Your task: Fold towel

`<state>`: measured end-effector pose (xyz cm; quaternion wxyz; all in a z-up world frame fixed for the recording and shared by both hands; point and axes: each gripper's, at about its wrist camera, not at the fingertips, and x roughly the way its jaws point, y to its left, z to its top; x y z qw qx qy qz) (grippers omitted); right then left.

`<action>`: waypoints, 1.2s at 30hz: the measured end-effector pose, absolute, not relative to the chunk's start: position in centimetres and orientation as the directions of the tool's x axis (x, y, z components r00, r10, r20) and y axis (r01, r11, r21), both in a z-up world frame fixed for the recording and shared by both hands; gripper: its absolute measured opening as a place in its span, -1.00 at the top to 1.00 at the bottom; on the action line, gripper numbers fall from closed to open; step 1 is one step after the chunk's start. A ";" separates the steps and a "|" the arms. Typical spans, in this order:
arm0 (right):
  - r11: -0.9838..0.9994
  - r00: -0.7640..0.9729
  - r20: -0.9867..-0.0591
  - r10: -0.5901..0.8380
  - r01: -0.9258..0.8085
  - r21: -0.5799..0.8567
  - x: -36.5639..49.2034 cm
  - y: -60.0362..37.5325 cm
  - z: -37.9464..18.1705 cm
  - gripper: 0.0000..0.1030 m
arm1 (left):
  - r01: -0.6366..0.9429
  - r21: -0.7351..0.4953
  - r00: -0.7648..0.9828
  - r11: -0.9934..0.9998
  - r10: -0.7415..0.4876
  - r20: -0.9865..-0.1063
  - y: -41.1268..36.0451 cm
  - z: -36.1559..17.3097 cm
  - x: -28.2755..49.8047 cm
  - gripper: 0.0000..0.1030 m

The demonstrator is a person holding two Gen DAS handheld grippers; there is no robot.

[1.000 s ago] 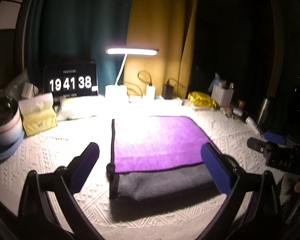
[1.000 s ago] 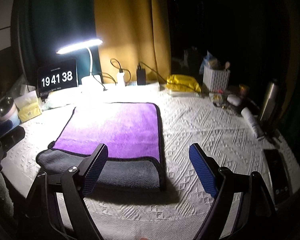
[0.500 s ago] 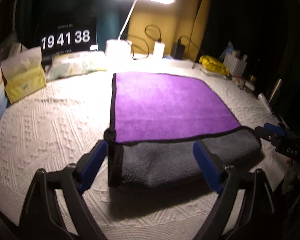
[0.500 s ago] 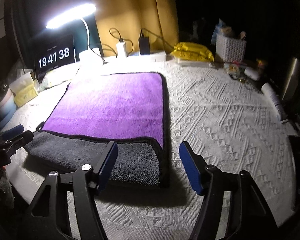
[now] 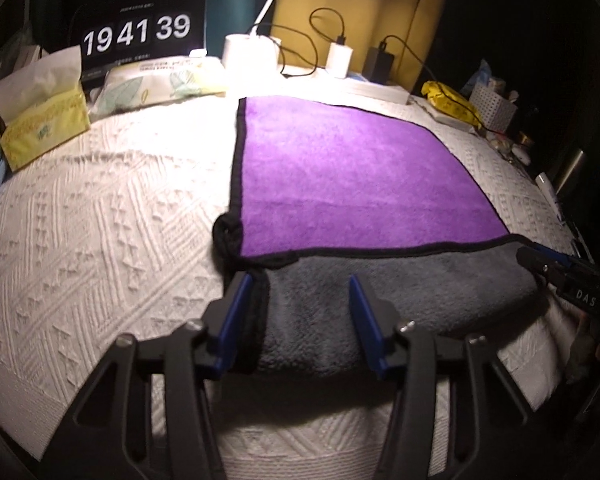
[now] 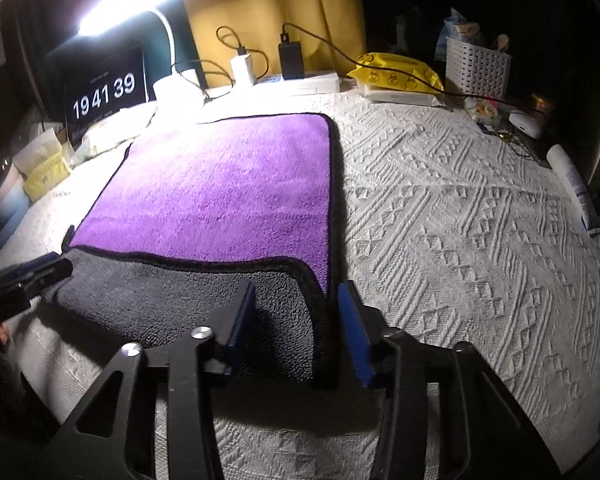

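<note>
While one white textured cloth covers the table [image 5: 100,208], it carries a single towel [image 5: 340,176], purple on top with a grey underside turned up along the near edge at 6 o'clock. That grey band reads as a first fold already laid away from the person, which would explain why both grippers come in low at that near edge: each sits at a near corner, ready to lift it for another fold.

Two grippers are in play. In its own view the left gripper [image 5: 298,312] straddles the towel's near-left corner, its fingers narrowed to a moderate gap, one blue pad [image 5: 232,312] outside the black hem and the other over the grey pile; they are not yet closed on cloth. The right gripper [image 6: 296,324] mirrors this at the near-right corner, fingers likewise partly closed with the hem between them, nothing pinched as far as I can see.

Along the far side at 12 o'clock stand one clock [image 5: 138,36] reading 19 41 39, one lamp [image 6: 132,4] lighting the work, and one yellow tissue box [image 5: 44,128] at 10 o'clock.
</note>
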<state>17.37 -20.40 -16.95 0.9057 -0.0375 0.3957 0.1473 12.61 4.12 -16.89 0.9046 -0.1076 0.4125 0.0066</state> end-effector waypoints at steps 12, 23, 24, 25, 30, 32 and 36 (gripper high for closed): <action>0.932 0.699 -0.685 0.204 -0.352 -0.081 16.3 -18.6 -15.4 0.90 | -0.084 -0.196 0.684 0.977 -0.087 -0.724 4.2 -16.1 12.0 0.77; 0.932 0.763 -0.610 0.214 -0.347 -0.107 16.6 -18.3 -12.0 0.90 | -0.066 -0.210 0.749 0.975 -0.090 -0.656 4.6 -13.0 12.2 0.79; 0.932 0.769 -0.602 0.215 -0.346 -0.108 16.8 -18.3 -11.6 0.90 | -0.063 -0.209 0.755 0.976 -0.090 -0.649 4.7 -12.7 12.3 0.79; 0.932 0.773 -0.597 0.217 -0.346 -0.109 16.9 -18.3 -11.4 0.90 | -0.060 -0.206 0.761 0.977 -0.089 -0.643 4.7 -12.4 12.5 0.79; 0.930 0.793 -0.566 0.224 -0.348 -0.119 17.9 -17.8 -10.2 0.90 | -0.049 -0.201 0.782 0.978 -0.088 -0.617 5.1 -11.2 13.7 0.79; 0.929 0.799 -0.558 0.226 -0.349 -0.123 18.2 -17.6 -10.0 0.90 | -0.048 -0.200 0.789 0.979 -0.085 -0.608 5.2 -10.9 14.0 0.79; 0.929 0.809 -0.539 0.234 -0.350 -0.122 19.3 -17.3 -9.2 0.90 | -0.049 -0.195 0.805 0.980 -0.077 -0.588 5.5 -10.0 15.0 0.79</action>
